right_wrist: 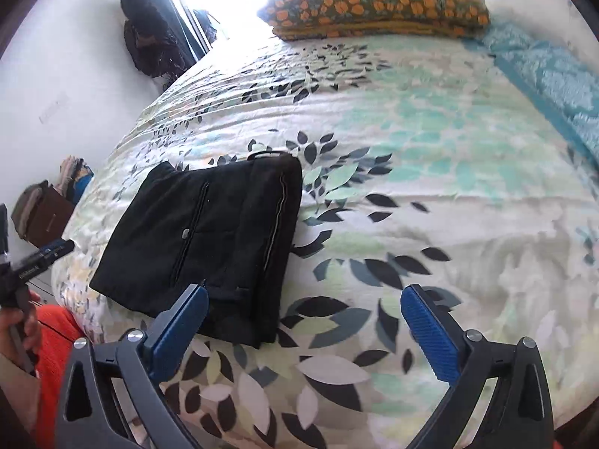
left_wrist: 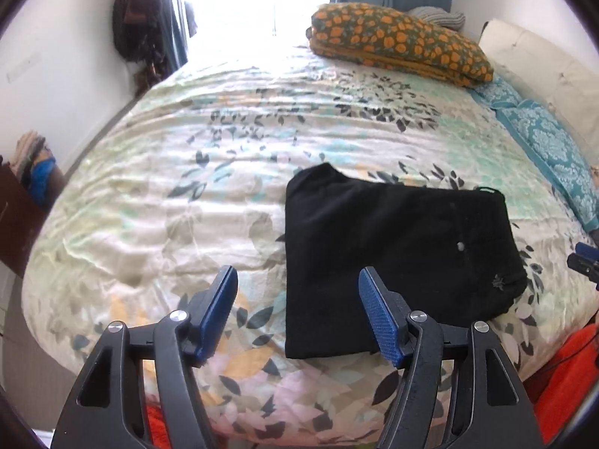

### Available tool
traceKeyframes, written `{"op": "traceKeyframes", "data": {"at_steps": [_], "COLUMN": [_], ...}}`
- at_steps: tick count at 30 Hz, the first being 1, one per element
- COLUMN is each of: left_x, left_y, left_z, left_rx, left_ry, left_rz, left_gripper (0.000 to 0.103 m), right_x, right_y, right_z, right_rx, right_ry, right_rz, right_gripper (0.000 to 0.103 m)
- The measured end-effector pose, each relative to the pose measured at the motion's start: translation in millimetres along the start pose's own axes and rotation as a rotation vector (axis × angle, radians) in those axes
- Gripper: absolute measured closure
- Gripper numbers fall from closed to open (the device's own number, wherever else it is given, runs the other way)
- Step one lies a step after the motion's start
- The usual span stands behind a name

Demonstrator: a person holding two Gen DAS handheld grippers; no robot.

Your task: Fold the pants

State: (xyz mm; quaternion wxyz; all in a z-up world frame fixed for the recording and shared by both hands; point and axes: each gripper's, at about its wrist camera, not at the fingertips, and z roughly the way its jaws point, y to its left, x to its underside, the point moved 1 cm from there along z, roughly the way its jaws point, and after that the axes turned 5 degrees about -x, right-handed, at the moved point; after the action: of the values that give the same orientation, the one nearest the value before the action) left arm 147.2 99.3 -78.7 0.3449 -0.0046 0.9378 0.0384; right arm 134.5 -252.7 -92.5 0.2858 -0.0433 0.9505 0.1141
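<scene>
Black pants [left_wrist: 389,258] lie folded into a flat rectangle on the leaf-patterned bedspread [left_wrist: 224,172], near the bed's front edge. My left gripper [left_wrist: 297,280] hovers above and in front of them, open, with nothing between its blue pads. In the right wrist view the folded pants [right_wrist: 209,247] sit at left of centre. My right gripper [right_wrist: 303,299] stands wide open over the bedspread [right_wrist: 430,187] beside the pants' near right corner, holding nothing. The tip of the right gripper [left_wrist: 584,262] shows at the right edge of the left wrist view, and the left gripper [right_wrist: 41,254] at the left edge of the right wrist view.
A folded orange-flowered blanket [left_wrist: 400,43] and a white pillow [left_wrist: 539,75] lie at the head of the bed, with a teal patterned cloth [left_wrist: 543,138] along the right side. Dark clothes [left_wrist: 142,30] hang on the left wall. A person's hand [right_wrist: 18,325] and orange clothing [right_wrist: 56,355] are at lower left.
</scene>
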Motion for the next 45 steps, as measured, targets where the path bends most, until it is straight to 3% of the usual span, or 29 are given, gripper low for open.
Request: {"op": "traceKeyframes", "data": {"at_steps": [1, 4, 6, 9, 12, 14, 17, 23, 29, 45], "left_x": [-3, -6, -1, 20, 41, 49, 51, 49, 51, 55], "left_y": [-7, -29, -40, -45, -58, -62, -67, -70, -65, -63], "left_z": [-19, -62, -77, -93, -99, -104, -112, -124, -119, -114], "left_rx": [-0.015, -0.090, -0.134, -0.127, 0.018, 0.042, 0.016, -0.020, -0.037, -0.067], "left_ry": [-0.044, -0.105, -0.065, 0.009, 0.121, 0.146, 0.140, 0.104, 0.120, 0.124], "left_rz": [0.016, 0.088, 0.084, -0.005, 0.018, -0.002, 0.000, 0.018, 0.025, 0.024], "left_gripper": [0.022, 0.020, 0.019, 0.020, 0.020, 0.020, 0.019, 0.019, 0.019, 0.020], "right_x": [-7, -15, -15, 2, 43, 66, 77, 62, 53, 57], "right_y": [0, 16, 29, 53, 78, 94, 115, 136, 145, 144], "right_z": [-14, -67, -99, -115, -104, -92, -90, -110, -119, -101], "right_rx": [0.028, 0.095, 0.135, 0.188, 0.122, 0.071, 0.040, 0.104, 0.140, 0.139], "right_ry": [-0.016, -0.079, -0.112, -0.094, -0.020, 0.008, 0.022, -0.046, -0.101, -0.055], "right_rz": [-0.035, -0.118, -0.137, -0.073, 0.037, 0.080, 0.069, 0.001, -0.032, -0.037], "right_gripper": [0.000, 0.000, 0.000, 0.000, 0.000, 0.000, 0.000, 0.000, 0.000, 0.000]}}
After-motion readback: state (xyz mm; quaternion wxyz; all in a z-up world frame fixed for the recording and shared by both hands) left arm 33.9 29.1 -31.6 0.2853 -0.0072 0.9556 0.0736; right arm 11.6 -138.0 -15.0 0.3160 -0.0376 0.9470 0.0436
